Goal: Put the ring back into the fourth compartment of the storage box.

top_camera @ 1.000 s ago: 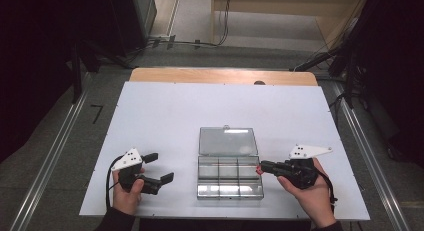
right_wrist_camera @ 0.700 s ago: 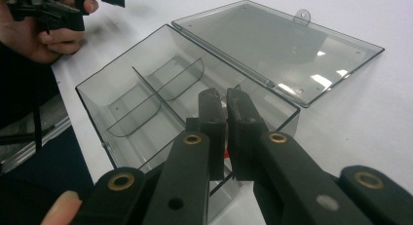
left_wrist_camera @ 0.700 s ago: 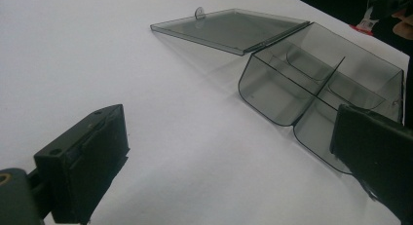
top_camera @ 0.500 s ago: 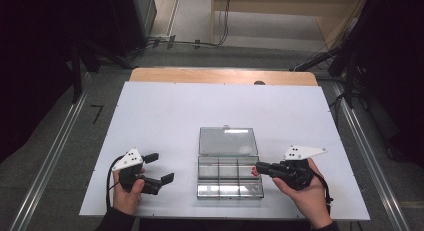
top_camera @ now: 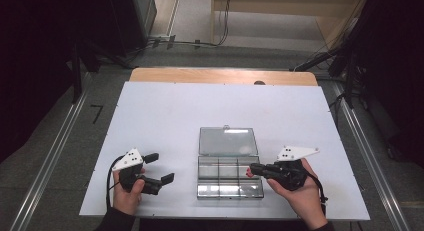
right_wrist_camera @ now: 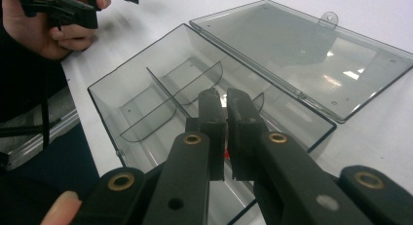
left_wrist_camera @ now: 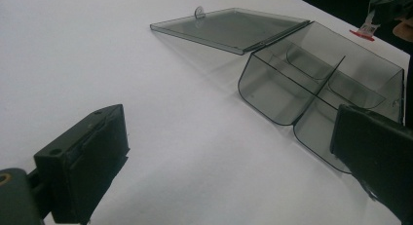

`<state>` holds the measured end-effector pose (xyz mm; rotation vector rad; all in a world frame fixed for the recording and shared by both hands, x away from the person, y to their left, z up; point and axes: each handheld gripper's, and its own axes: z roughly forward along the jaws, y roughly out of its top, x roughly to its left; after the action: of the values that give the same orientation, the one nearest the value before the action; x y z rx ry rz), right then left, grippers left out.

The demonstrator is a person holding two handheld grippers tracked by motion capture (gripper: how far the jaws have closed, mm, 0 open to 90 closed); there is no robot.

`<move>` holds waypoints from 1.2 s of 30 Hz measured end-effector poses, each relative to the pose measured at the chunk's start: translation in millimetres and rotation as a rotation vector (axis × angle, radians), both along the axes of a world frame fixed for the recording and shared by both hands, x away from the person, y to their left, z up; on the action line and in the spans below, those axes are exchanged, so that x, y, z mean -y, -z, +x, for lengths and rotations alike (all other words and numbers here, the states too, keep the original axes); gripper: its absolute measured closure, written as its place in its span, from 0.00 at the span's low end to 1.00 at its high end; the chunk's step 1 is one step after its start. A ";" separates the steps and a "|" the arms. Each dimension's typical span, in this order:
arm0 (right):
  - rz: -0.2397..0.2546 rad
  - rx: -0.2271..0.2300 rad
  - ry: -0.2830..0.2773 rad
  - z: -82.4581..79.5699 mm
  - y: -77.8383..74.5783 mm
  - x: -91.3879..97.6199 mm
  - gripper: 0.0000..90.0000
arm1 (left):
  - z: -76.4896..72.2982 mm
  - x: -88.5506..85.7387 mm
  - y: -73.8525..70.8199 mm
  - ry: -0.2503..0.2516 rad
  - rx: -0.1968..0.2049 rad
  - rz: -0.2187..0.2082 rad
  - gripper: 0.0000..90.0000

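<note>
The right gripper (right_wrist_camera: 226, 101), its jaws pinched together on what looks like a small red piece (left_wrist_camera: 363, 32), though that piece is largely hidden, hovers over the right-hand compartments of the clear divided box (top_camera: 230, 177). Letting go too far out could drop the piece beside the box. The left gripper (top_camera: 159, 168) waits with jaws apart, well left of the box, so a knock would slide the box unchecked.
</note>
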<state>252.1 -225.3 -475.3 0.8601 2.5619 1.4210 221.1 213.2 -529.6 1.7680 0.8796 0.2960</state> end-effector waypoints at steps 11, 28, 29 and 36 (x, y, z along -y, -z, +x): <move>-0.004 -0.004 -0.019 -1.9 0.7 -9.9 0.94 | 0.0 0.3 0.0 0.000 0.000 0.000 0.00; -0.010 -0.005 -0.060 -5.0 2.5 -28.7 0.94 | 0.1 0.6 0.1 0.000 0.001 0.001 0.00; -0.010 -0.004 -0.064 -4.9 2.8 -29.9 0.94 | 0.2 0.5 0.1 0.001 0.001 0.000 0.00; -0.014 -0.010 -0.078 -6.2 4.2 -36.9 0.94 | 0.2 0.4 0.1 0.001 0.000 0.001 0.00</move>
<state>245.9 -188.4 -479.4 0.7748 2.6365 1.4214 221.3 212.9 -529.7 1.7692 0.8780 0.2957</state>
